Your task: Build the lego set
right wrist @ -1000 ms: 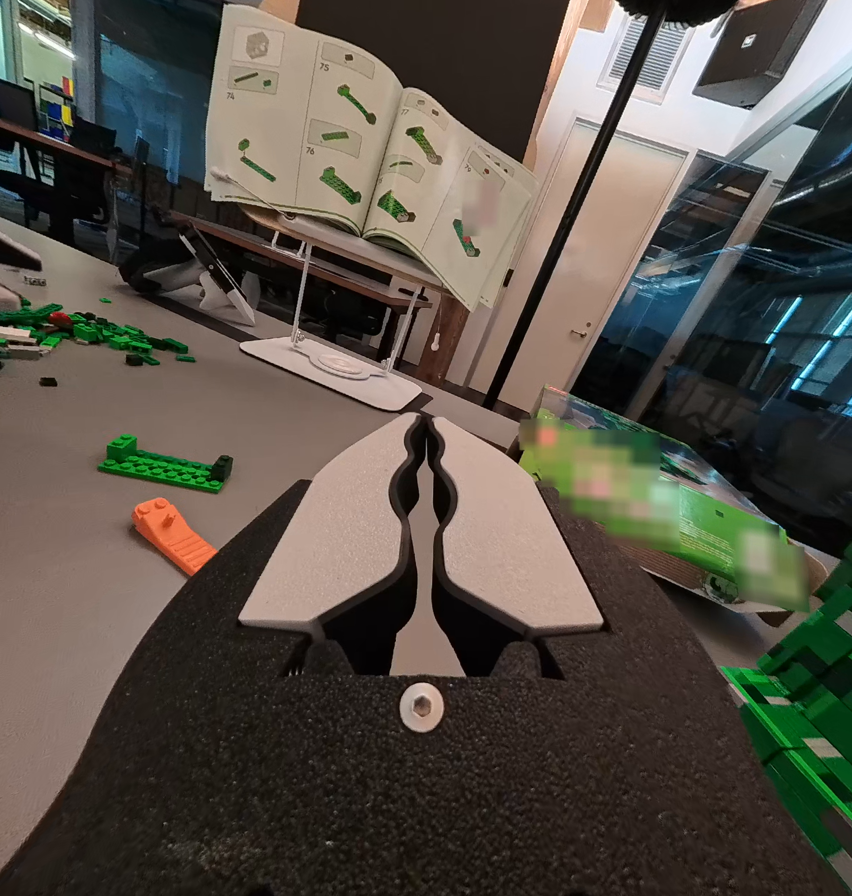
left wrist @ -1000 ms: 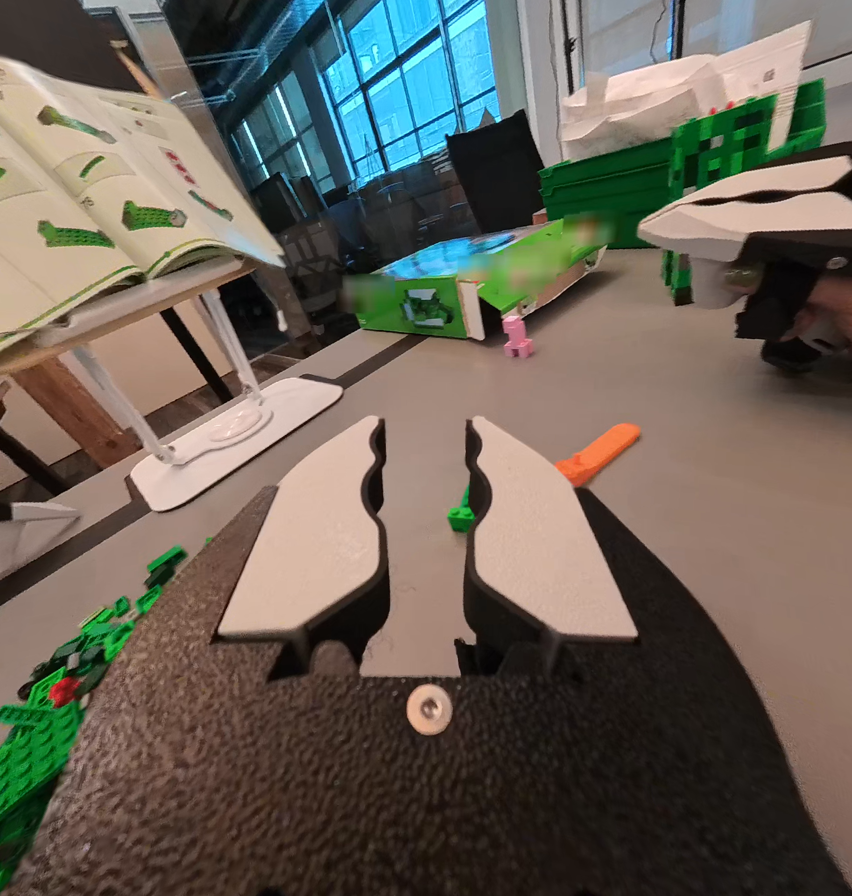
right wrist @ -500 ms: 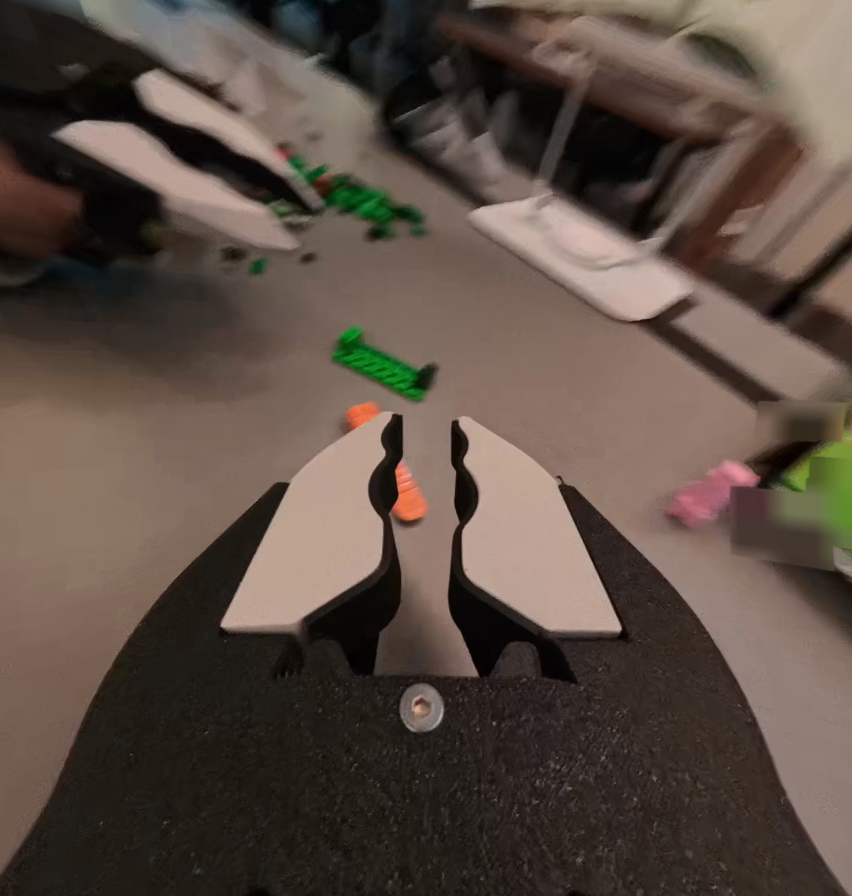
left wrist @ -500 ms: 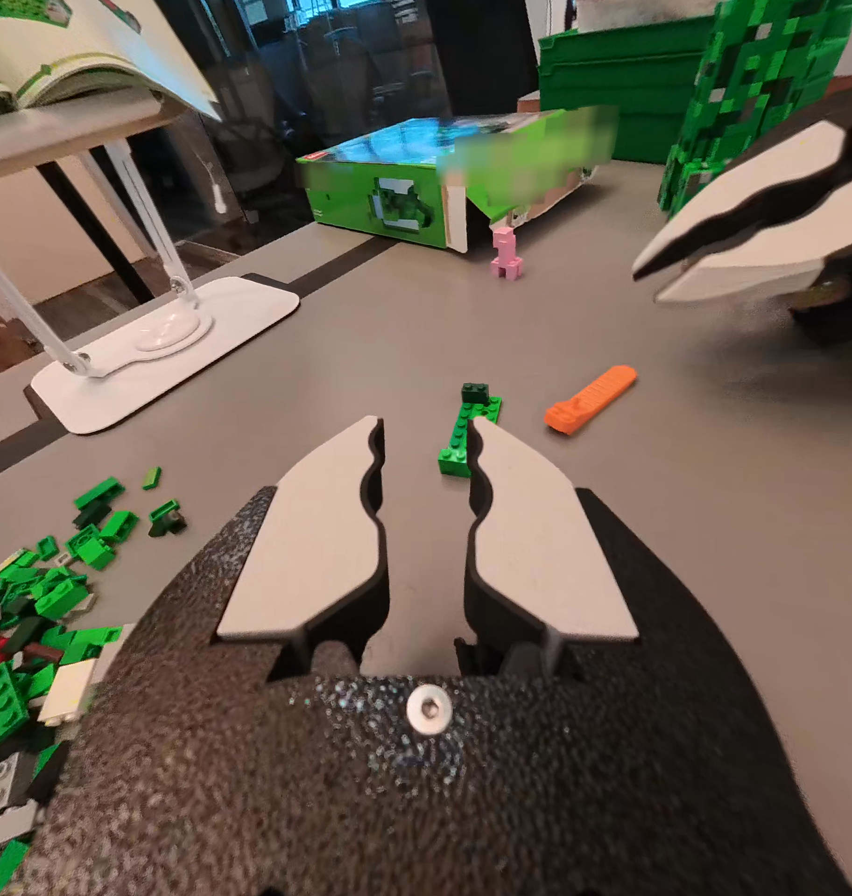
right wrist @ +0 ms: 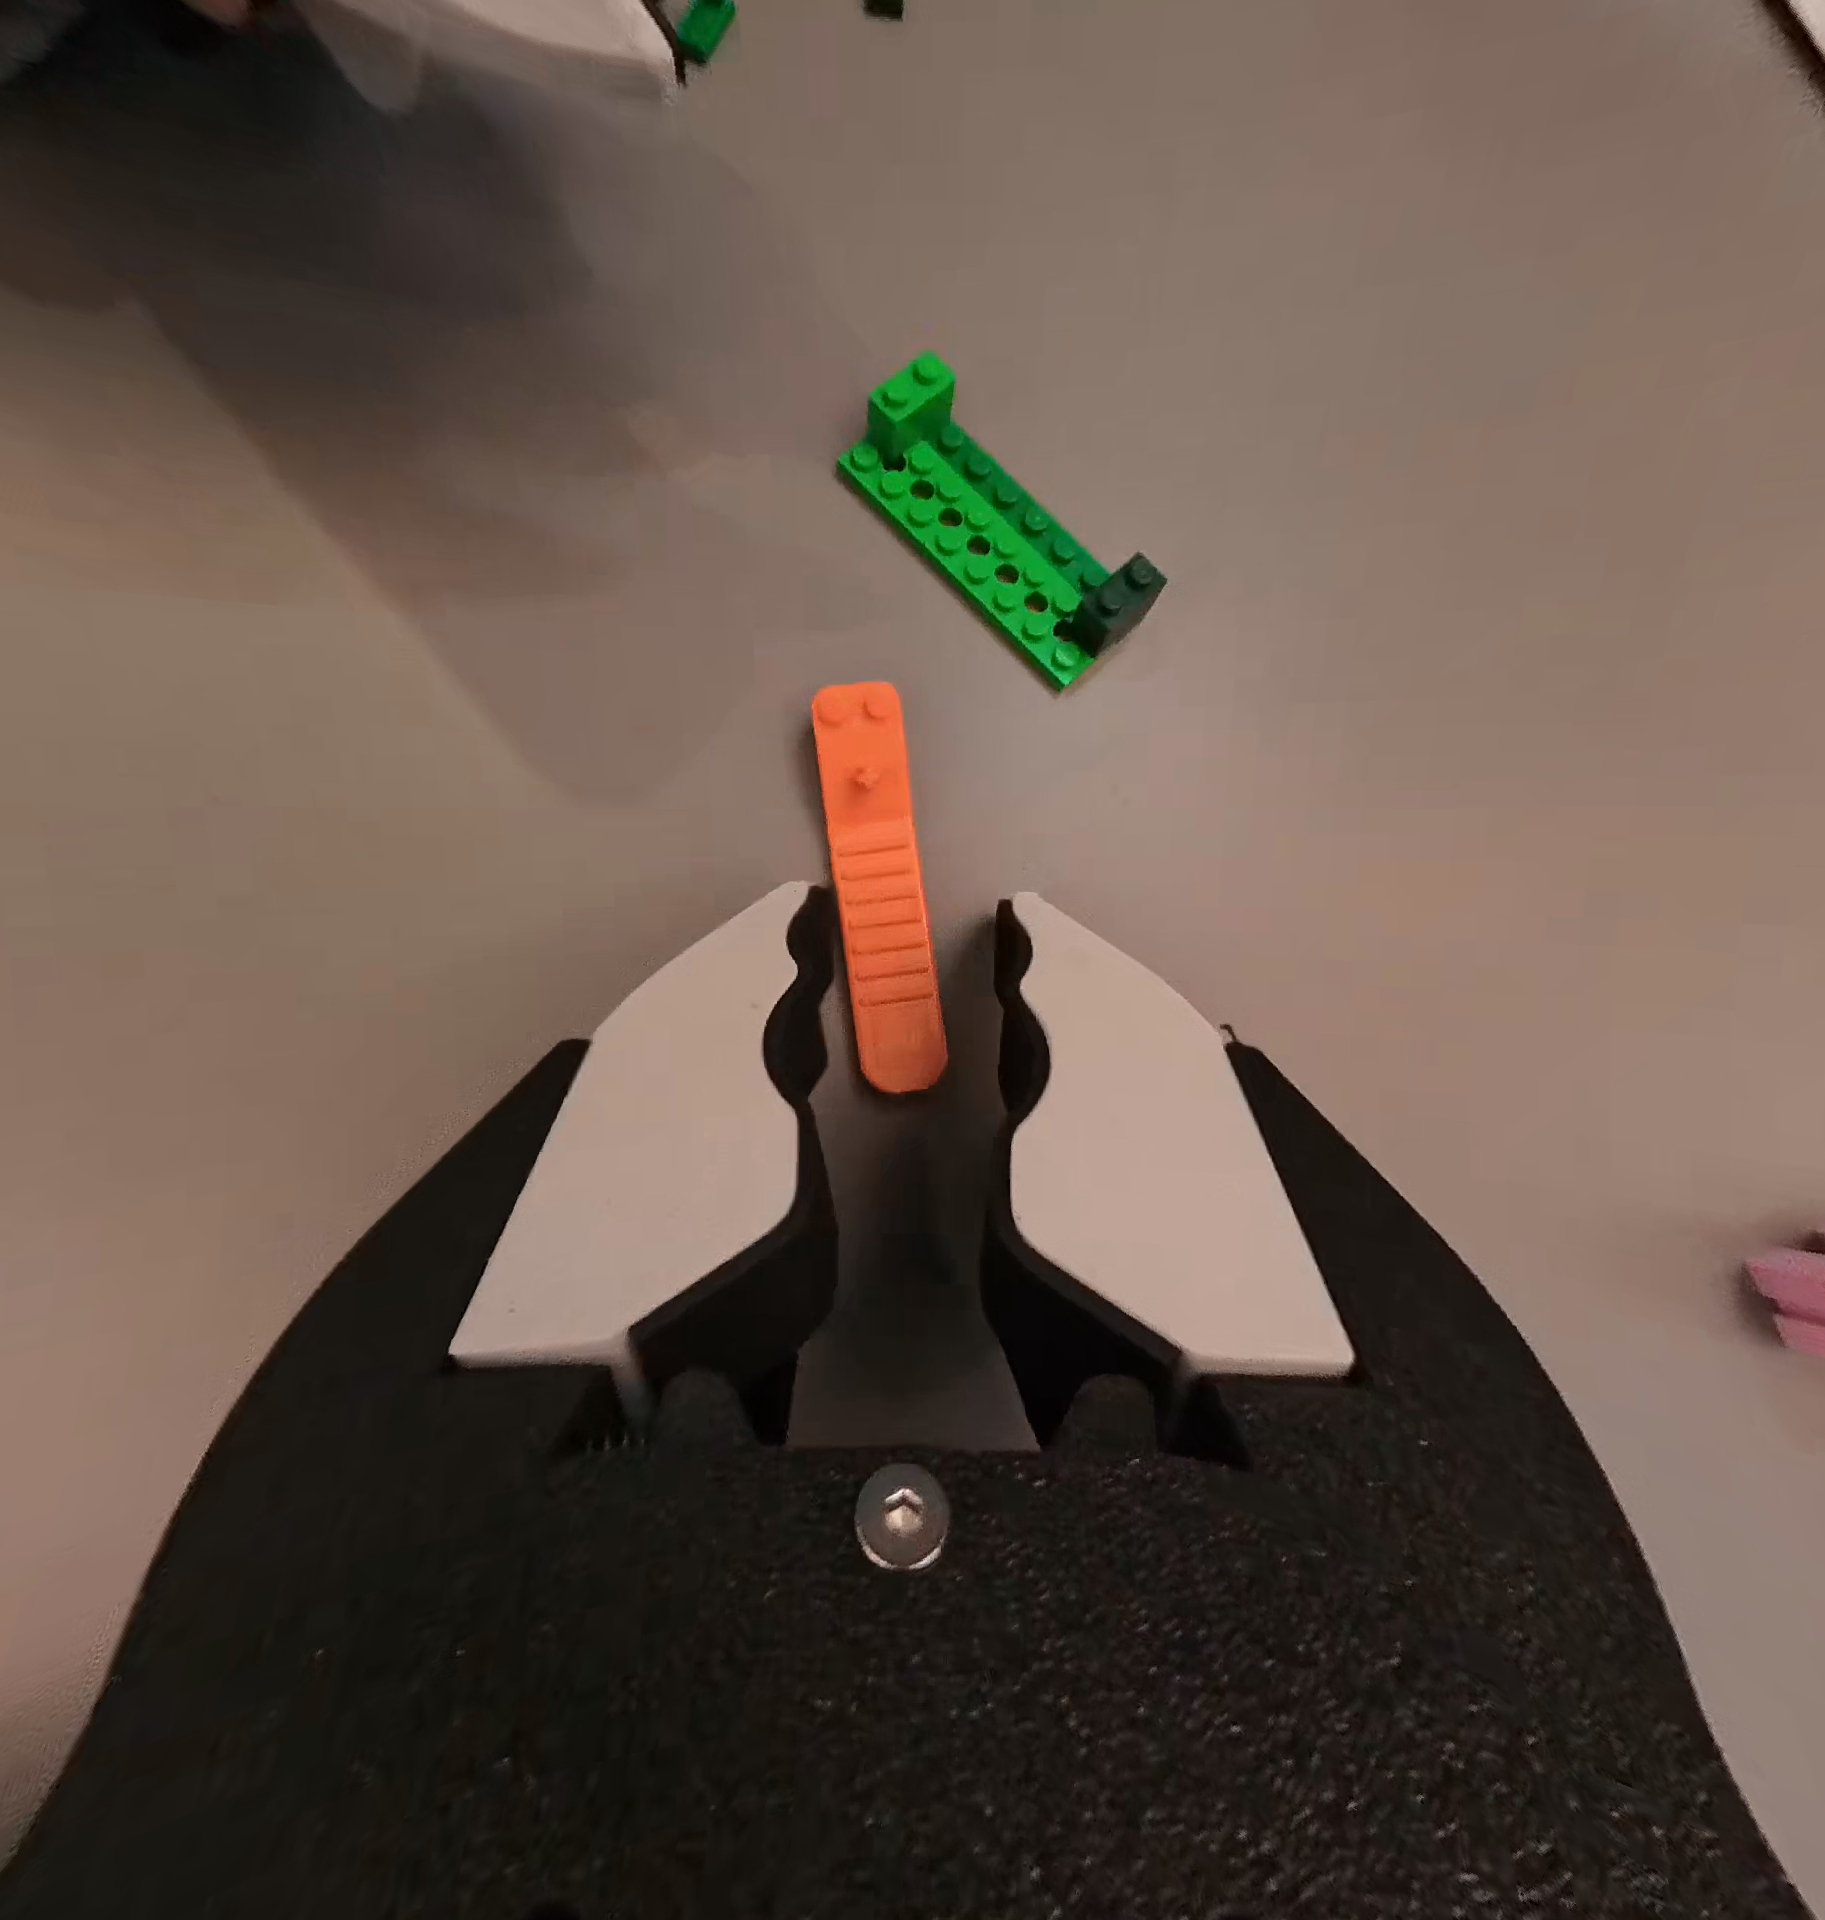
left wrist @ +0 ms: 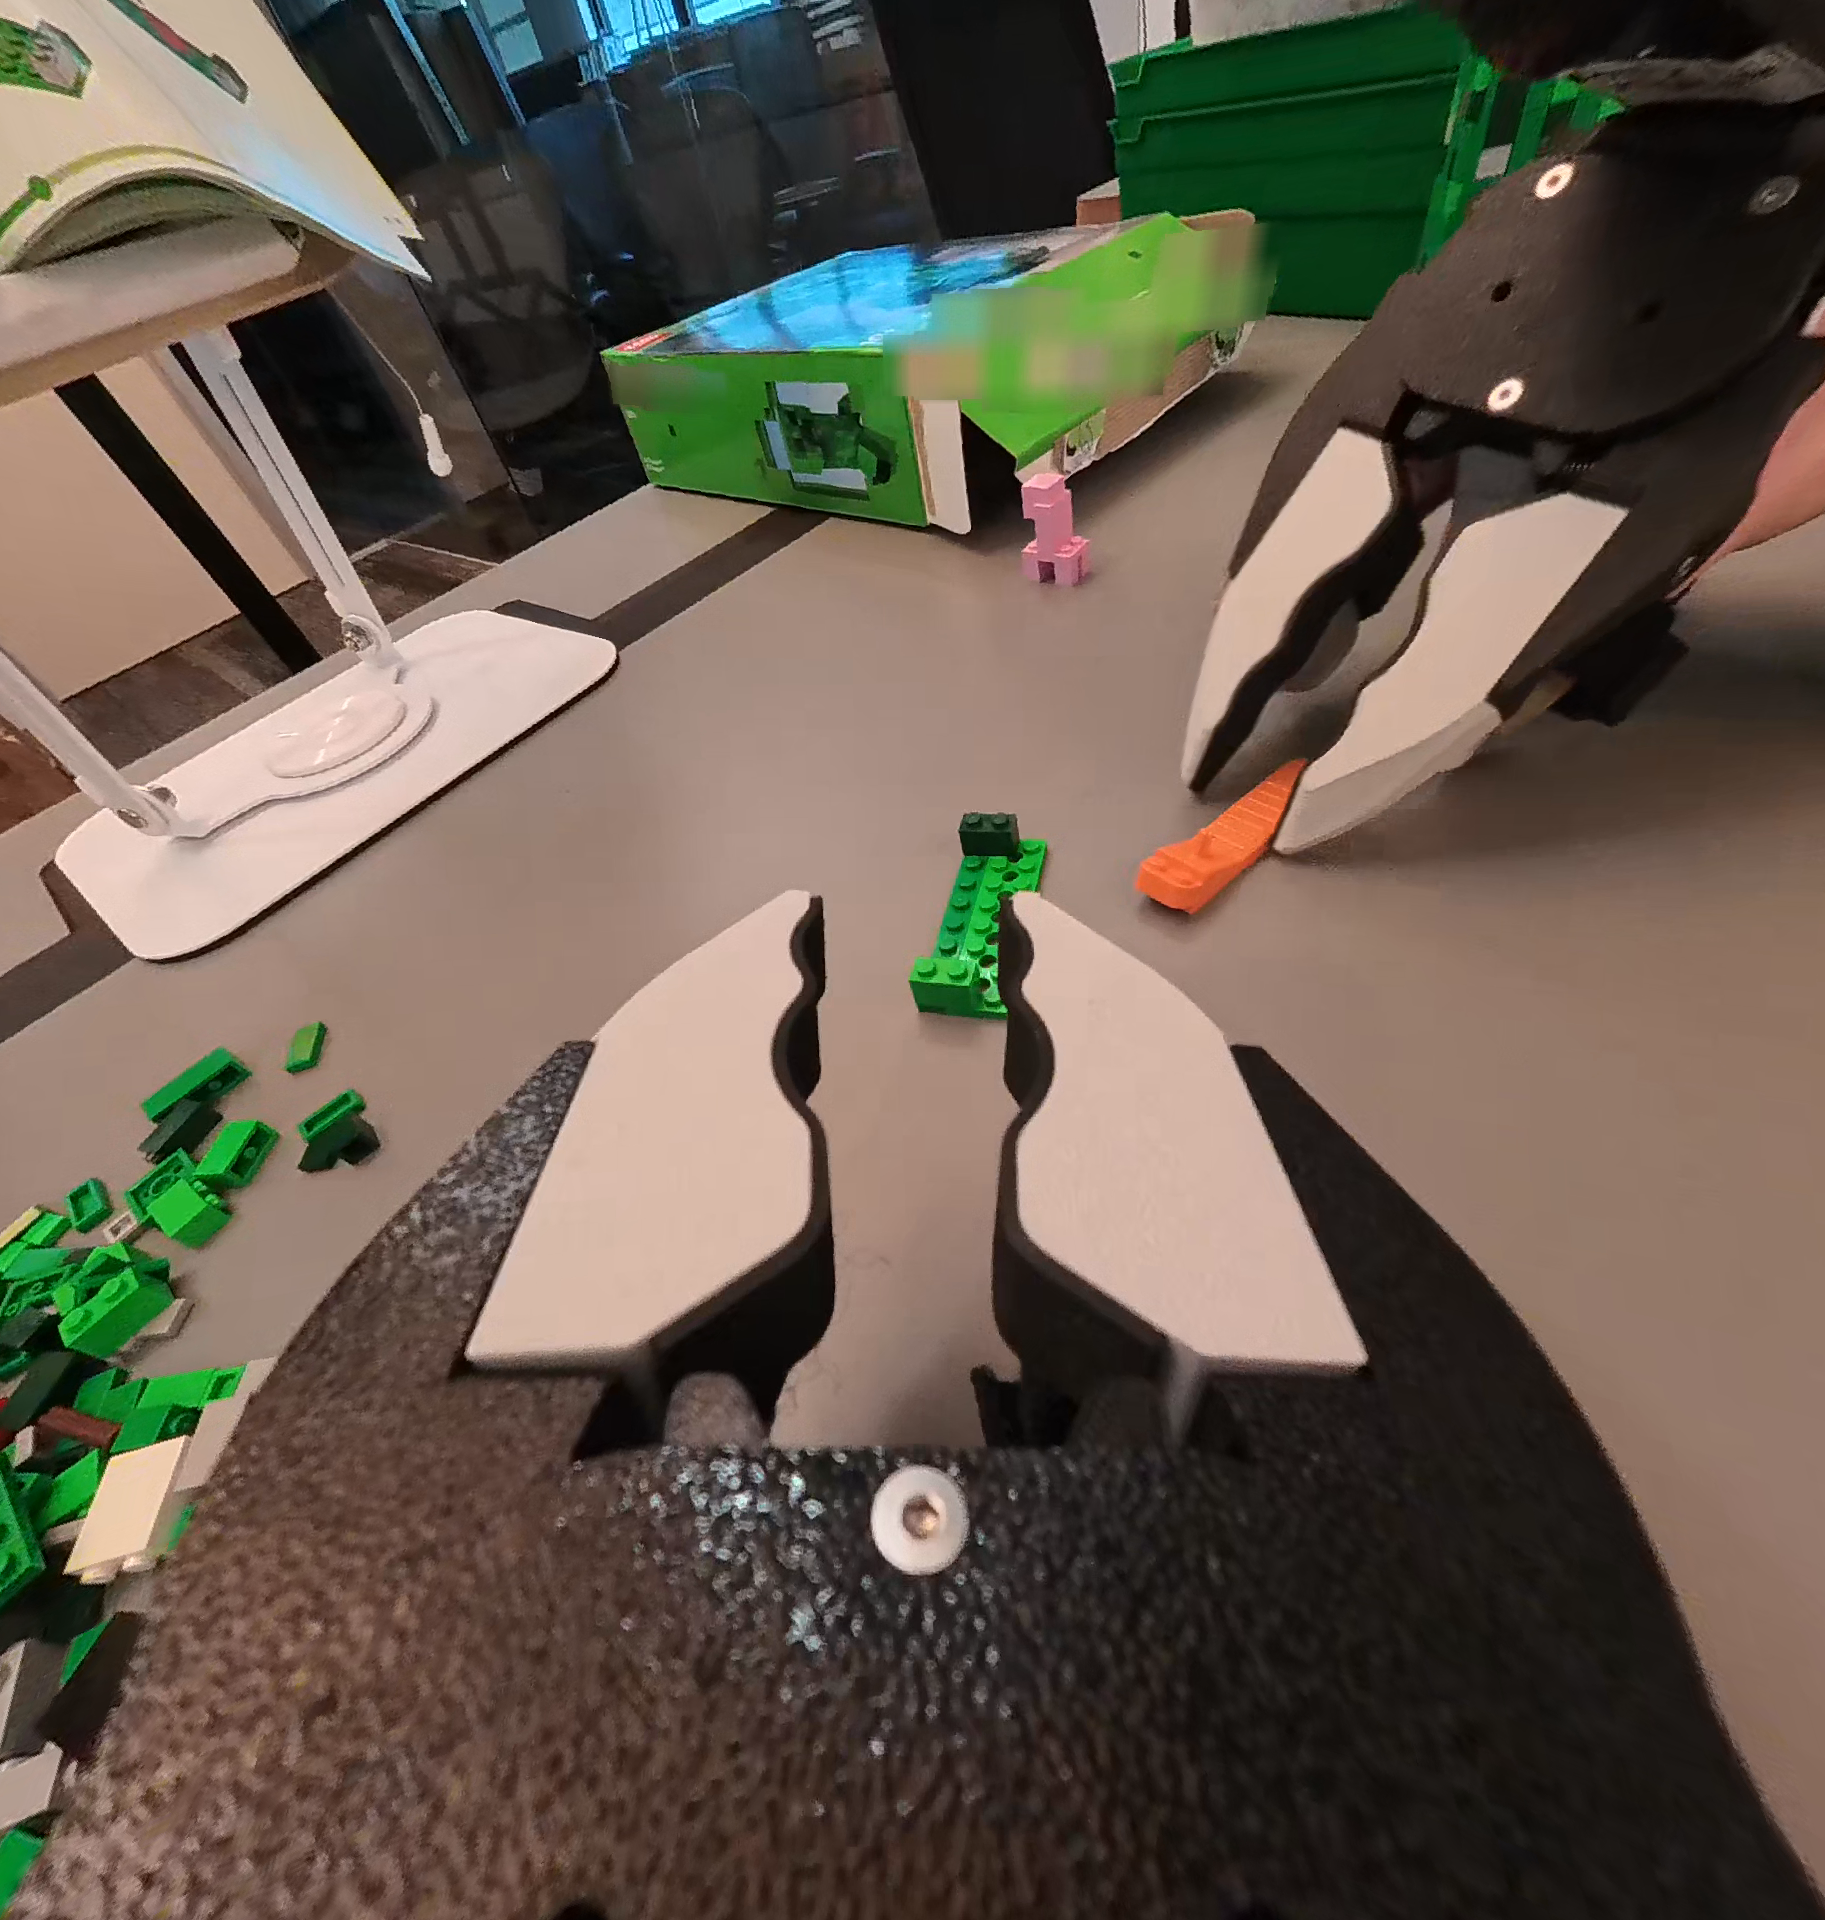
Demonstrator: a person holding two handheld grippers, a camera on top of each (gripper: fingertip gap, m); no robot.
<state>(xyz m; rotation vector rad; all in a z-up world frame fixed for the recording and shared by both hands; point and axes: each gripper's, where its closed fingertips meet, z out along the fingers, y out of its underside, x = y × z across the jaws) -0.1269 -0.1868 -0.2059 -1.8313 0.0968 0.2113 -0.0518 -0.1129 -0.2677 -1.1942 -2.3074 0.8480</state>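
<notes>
Right gripper (right wrist: 903, 904) pointed down at the grey table (right wrist: 368, 831), jaws apart, straddling the near end of the orange brick separator (right wrist: 882, 894) without clamping it. Left gripper (left wrist: 908, 914) hovered with jaws apart, just short of the green plate assembly (left wrist: 981, 925), which lay just left of the separator. Loose green bricks (left wrist: 66, 1309) were heaped at near left. Farther off stood a pink figure (left wrist: 1053, 525), a green set box (left wrist: 783, 416) and the instruction booklet (left wrist: 139, 135); their printing is not reproduced.
</notes>
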